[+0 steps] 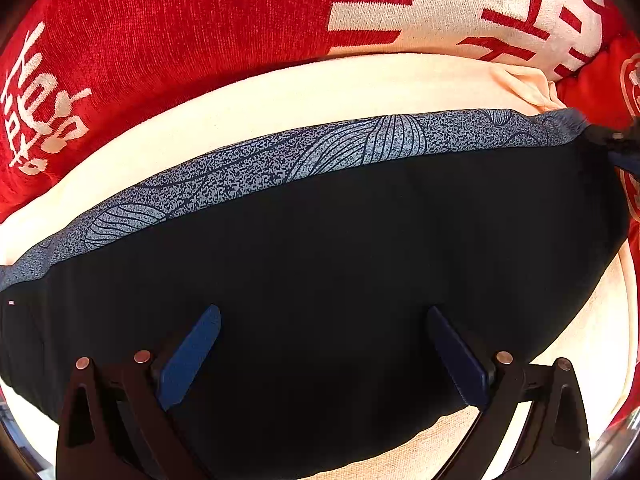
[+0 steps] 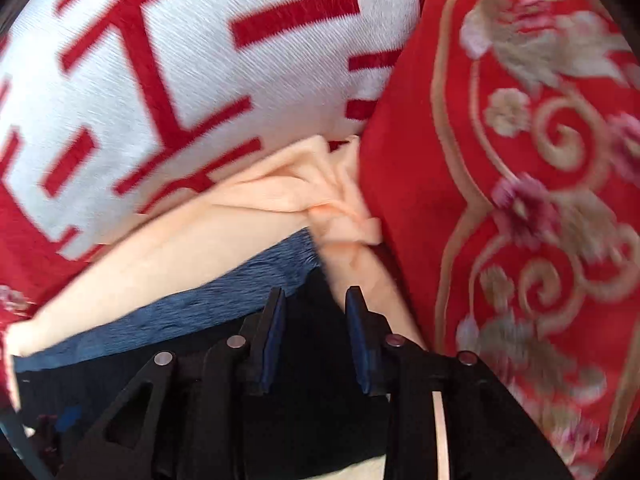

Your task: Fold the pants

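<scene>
L gripper (image 1: 324, 316) gapes over dark pants (image 1: 320, 260); only R view shows R gripper (image 2: 316, 300) (half-parted, gripping nothing) by embroidered cushion (image 2: 520, 200).

The red blanket (image 1: 160, 40) carries white lettering at its left edge, tilted and only partly legible, perhaps "Hap". A white panel (image 2: 180, 80) on it bears large red strokes of a Chinese character, cropped by the frame.
</scene>
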Motion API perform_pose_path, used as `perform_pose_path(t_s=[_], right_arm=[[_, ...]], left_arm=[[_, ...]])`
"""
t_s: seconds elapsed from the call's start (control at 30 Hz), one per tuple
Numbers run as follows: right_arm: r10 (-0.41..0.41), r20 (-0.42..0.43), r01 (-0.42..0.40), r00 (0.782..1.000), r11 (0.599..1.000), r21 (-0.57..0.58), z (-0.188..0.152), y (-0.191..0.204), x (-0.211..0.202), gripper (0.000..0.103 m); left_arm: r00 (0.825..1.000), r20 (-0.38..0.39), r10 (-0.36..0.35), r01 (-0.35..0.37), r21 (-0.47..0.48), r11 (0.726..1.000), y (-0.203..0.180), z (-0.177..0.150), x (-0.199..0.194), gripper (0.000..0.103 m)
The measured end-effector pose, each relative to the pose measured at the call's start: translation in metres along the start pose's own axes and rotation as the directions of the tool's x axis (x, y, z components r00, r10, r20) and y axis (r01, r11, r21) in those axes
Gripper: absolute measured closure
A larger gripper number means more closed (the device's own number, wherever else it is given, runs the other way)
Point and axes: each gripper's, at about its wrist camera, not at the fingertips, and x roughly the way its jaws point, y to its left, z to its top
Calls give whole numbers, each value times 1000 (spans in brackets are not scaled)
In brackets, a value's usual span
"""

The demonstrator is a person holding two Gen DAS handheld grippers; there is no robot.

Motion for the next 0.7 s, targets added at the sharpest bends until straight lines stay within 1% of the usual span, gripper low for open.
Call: perform_pose_path(t_s=[0.03,0.07,0.17,0.23,0.27,0.33,0.43,0.53,0.63,0.7], right_arm=[[45,8,-45,999,999,15,-8,1,-9,57],[74,11,-74,997,997,27,-14,1,-15,56],[174,5,-173,985,981,92,-42,-1,-30,54],[220,-23,-214,975,964,156,-62,-3,-30,54],[234,-35,-224,971,957,183,-73,4,-28,54],[255,-65,-234,965,943,236,-94,-4,-25,54],[279,-82,-242,957,921,305,-115,-19,-14,54],[344,-62,-291,937,865,408,-130,-37,-7,54],[378,-25,-329,925,833,444,-137,-47,-5,54],[410,0,-361,912,803,473,-140,-54,-1,54]], left_arm=[[1000,0,1,-1,-1,1000,-1,0,-1,0],[1000,0,2,-2,-2,1000,-1,-1,-1,0],[1000,0,1,-1,-1,1000,-2,-1,-1,0],[1000,0,2,-2,-3,1000,-2,-1,-1,0],[1000,1,2,-2,-2,1000,-2,-1,-1,0],[1000,5,4,-4,-2,1000,-3,-2,-2,0],[1000,8,5,-5,-4,1000,-4,-3,-3,0],[1000,12,7,-7,-5,1000,-6,-5,-5,0],[1000,12,7,-7,-6,1000,-5,-6,-6,0],[1000,13,7,-7,-6,1000,-5,-7,-6,0]])
